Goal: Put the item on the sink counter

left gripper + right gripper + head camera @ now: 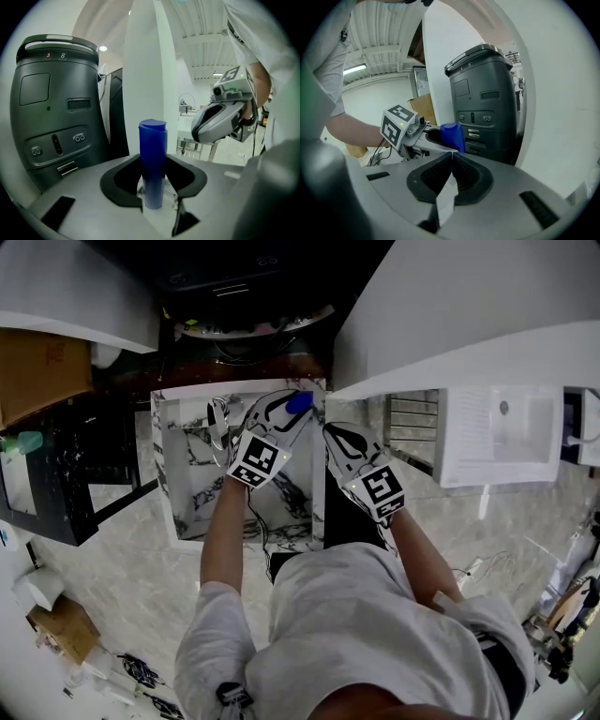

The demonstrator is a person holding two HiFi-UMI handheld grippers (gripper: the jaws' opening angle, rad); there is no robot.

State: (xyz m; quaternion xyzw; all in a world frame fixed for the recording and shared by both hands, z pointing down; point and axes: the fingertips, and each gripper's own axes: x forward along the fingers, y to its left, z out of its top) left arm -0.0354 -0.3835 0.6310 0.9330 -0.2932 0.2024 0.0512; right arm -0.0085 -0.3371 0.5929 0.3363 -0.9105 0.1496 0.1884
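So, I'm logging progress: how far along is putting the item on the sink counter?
Done: the left gripper has the blue tube clamped upright. In hand: it is held over the marble sink counter. Left: set it down and let go. The right gripper is shut, empty.

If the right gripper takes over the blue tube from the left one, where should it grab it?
Probably the upper half of the blue tube, free above the left gripper clamping its lower end. It stands roughly upright, so the right gripper, now shut, should open and come in level from its own side.
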